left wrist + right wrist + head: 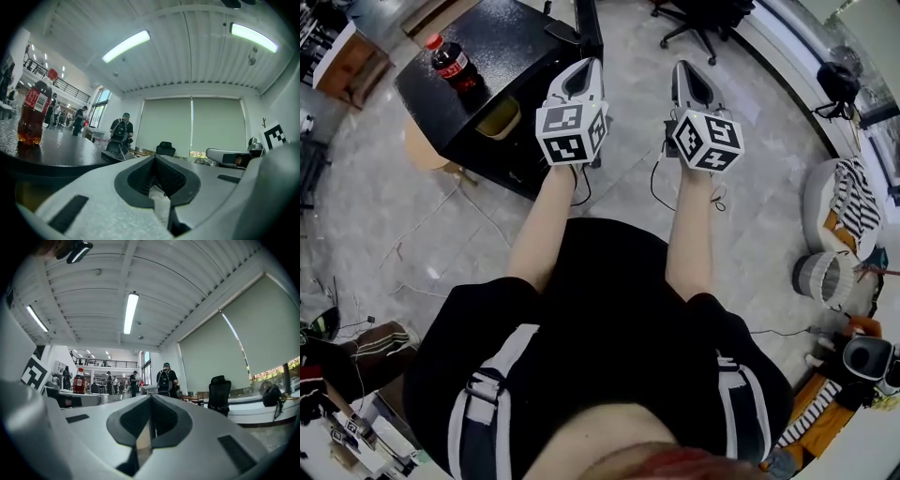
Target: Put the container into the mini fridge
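A black mini fridge (502, 42) stands at the upper left of the head view, seen from above, with a cola bottle (452, 62) on its top. A yellowish container (499, 120) shows at its near edge, under the black top; it appears dimly in the left gripper view (28, 197). My left gripper (586, 67) is held just right of the fridge, jaws together and empty (155, 158). My right gripper (686, 70) is further right over the floor, also shut on nothing (150, 397). The bottle (33, 115) stands left of the left jaws.
A tan round stool (422, 150) sits left of the fridge. An office chair (703, 23) stands ahead. A white basket (825, 277) and a beanbag with striped cloth (848, 202) lie at right. Cables (441, 220) trail on the floor. People stand far off (165, 376).
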The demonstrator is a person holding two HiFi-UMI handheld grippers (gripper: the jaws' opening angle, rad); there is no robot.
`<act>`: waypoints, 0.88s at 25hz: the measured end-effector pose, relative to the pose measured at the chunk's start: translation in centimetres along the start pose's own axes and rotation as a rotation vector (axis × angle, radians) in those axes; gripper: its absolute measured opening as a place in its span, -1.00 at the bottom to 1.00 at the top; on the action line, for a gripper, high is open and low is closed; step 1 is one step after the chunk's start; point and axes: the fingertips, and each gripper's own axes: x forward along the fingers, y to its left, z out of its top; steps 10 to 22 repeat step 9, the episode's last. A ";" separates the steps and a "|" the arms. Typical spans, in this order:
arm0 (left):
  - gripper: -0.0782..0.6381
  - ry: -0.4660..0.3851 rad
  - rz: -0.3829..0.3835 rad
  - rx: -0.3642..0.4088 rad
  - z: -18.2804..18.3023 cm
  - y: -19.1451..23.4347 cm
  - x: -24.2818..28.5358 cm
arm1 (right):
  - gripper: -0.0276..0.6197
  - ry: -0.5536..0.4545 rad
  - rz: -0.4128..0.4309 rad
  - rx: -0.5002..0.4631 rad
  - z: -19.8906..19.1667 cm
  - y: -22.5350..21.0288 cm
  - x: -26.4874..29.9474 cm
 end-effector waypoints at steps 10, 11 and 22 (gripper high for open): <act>-0.76 0.009 0.013 0.005 -0.1 1.1 0.8 | -0.88 0.040 0.034 -0.025 -0.8 0.5 1.6; -0.76 0.009 0.013 0.005 -0.1 1.1 0.8 | -0.88 0.040 0.034 -0.025 -0.8 0.5 1.6; -0.76 0.009 0.013 0.005 -0.1 1.1 0.8 | -0.88 0.040 0.034 -0.025 -0.8 0.5 1.6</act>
